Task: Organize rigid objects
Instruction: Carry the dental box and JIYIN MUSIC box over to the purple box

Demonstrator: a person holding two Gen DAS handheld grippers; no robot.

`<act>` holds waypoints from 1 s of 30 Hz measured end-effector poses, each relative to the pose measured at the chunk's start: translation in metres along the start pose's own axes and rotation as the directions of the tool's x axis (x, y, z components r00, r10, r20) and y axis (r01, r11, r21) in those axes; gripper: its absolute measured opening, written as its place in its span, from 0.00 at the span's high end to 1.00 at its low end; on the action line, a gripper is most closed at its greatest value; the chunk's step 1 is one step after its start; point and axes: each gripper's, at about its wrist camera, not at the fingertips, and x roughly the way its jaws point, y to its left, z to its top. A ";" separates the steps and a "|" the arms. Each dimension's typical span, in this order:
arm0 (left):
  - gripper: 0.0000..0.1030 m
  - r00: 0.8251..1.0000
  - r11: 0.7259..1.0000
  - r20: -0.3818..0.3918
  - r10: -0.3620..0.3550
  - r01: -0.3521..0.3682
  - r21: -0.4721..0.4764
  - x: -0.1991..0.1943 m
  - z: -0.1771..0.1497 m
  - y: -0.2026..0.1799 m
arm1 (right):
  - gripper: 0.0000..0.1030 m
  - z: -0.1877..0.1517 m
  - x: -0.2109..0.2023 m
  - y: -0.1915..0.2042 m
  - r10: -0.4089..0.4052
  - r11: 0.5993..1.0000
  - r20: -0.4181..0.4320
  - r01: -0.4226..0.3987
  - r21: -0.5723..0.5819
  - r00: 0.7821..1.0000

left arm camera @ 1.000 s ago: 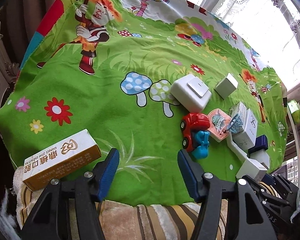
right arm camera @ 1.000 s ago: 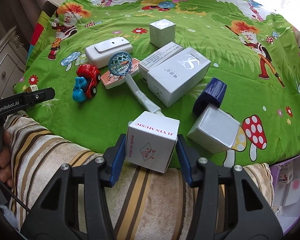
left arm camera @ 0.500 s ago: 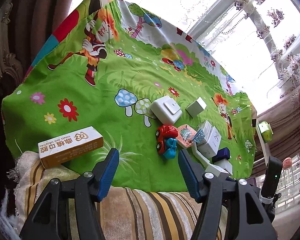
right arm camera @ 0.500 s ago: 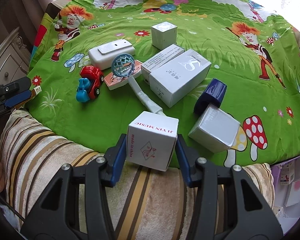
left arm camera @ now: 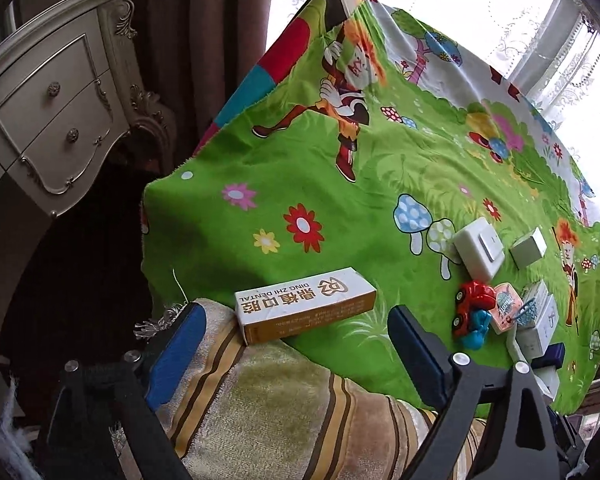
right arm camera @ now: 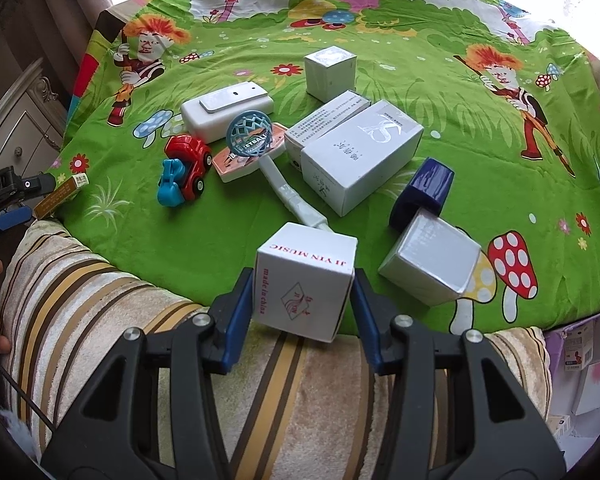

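The boxes and small toys sit on a bench under a green cartoon cloth (right arm camera: 420, 60), most of them crowded together near its front edge.

Biggest risk first: the cloth drapes loose over the striped cover (right arm camera: 80, 300), so a dragged box could pull the fabric and shift the whole cluster. Next, the large white box (right arm camera: 360, 156) touches the long white box behind it and lies just beside the ball wand (right arm camera: 248, 136), which rests across the pink card; nudge one and the others probably slide. The yellow dental box (left arm camera: 306, 304) lies right at the cloth's front corner, partly over the striped cover, between the wide jaws of your left gripper (left arm camera: 296, 344). Those jaws are opening, with no pad on the box, so a careless descent could knock it off the edge. Your right gripper (right arm camera: 302, 300) is closed on the small music box (right arm camera: 306, 280), pads pressed on its two sides. It hangs over the edge, and the thin card could crush or slip if you squeeze unevenly. The red toy car (right arm camera: 188, 160) has wheels and may roll if bumped.

Compared with a second ago, the left view has swung towards the cabinet, the dental box now lies centred between much wider jaws, and the right side looks unchanged.
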 end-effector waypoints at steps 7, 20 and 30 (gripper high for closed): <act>0.02 0.995 0.993 -0.077 0.060 -0.068 -0.101 0.021 0.016 -0.012 | 0.50 0.000 -0.002 -0.002 0.017 1.000 0.012 -0.017 0.007 1.000; 0.18 0.983 0.987 -0.101 0.155 -0.159 -0.034 0.032 0.011 -0.025 | 0.50 -0.001 -0.015 -0.007 0.050 0.998 0.057 -0.051 0.022 0.997; 0.18 1.000 0.994 0.004 -0.023 0.023 0.107 -0.019 -0.020 -0.077 | 0.50 -0.008 -0.043 -0.012 0.036 0.999 0.121 -0.040 0.025 0.992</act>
